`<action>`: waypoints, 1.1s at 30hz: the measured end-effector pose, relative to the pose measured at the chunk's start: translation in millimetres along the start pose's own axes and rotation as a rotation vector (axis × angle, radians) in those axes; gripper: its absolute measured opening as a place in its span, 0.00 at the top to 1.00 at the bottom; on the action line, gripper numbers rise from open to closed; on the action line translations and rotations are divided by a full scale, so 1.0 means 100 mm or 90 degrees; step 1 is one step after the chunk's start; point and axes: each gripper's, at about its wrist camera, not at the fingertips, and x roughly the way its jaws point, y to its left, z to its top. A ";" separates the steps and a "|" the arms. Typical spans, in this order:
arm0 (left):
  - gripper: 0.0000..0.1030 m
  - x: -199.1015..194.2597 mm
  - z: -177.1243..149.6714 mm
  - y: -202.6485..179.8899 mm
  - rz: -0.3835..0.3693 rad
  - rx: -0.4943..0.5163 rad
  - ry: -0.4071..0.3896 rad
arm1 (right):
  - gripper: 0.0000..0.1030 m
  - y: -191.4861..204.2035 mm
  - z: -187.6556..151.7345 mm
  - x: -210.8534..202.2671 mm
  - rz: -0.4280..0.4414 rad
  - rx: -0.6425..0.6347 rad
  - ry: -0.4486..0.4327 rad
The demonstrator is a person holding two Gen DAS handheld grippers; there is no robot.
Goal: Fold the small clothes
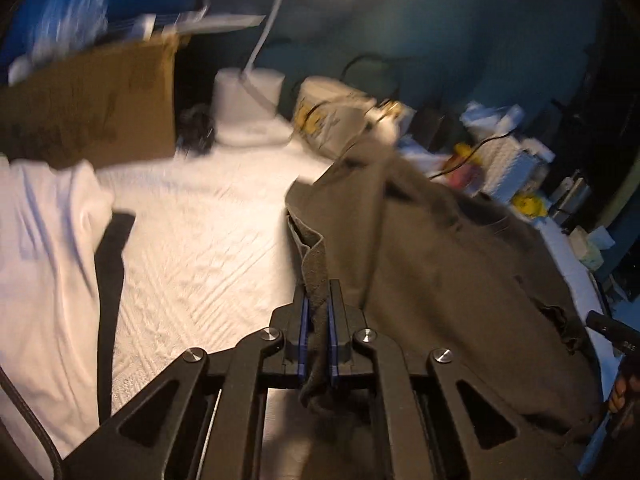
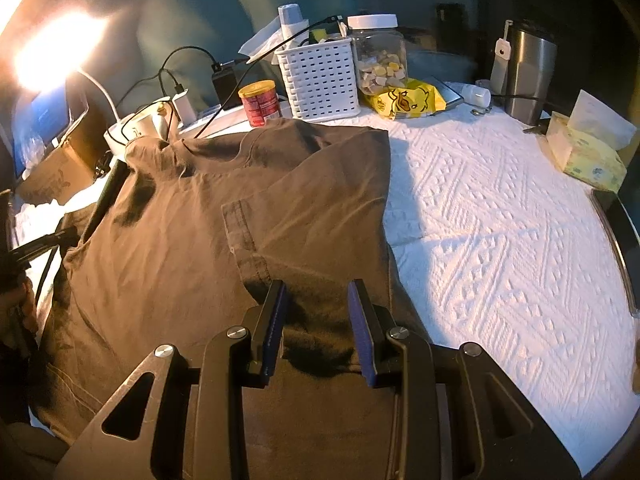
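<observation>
A brown T-shirt (image 2: 180,240) lies spread on the white textured table cover (image 2: 500,240), one sleeve folded in over its body. My left gripper (image 1: 318,292) is shut on a bunched edge of the same brown shirt (image 1: 440,248), and that side of the cloth is lifted off the cover. My right gripper (image 2: 316,292) is open just above the shirt's near part. The cloth lies flat between and under its fingers. A white garment (image 1: 44,260) with a dark strip (image 1: 112,264) beside it lies at the left of the left wrist view.
A cardboard box (image 1: 88,108) and a white lamp base (image 1: 248,108) stand at the back left. Behind the shirt are a red can (image 2: 260,102), a white basket (image 2: 320,80), a jar (image 2: 380,56), a yellow bag (image 2: 408,100) and a steel tumbler (image 2: 528,72). A tissue box (image 2: 588,152) sits at the right.
</observation>
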 end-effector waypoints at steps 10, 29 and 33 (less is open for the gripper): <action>0.94 -0.07 -0.06 -0.72 -0.058 0.124 0.004 | 0.67 -0.12 -0.08 -0.10 0.005 0.015 -0.014; 0.36 -0.06 -0.25 -0.96 -0.107 0.157 0.124 | 0.67 -0.48 -0.26 -0.21 -0.003 0.066 -0.033; 0.34 -0.17 -0.05 -0.64 -0.087 0.093 0.086 | 0.67 -0.49 -0.24 -0.17 -0.005 0.067 -0.032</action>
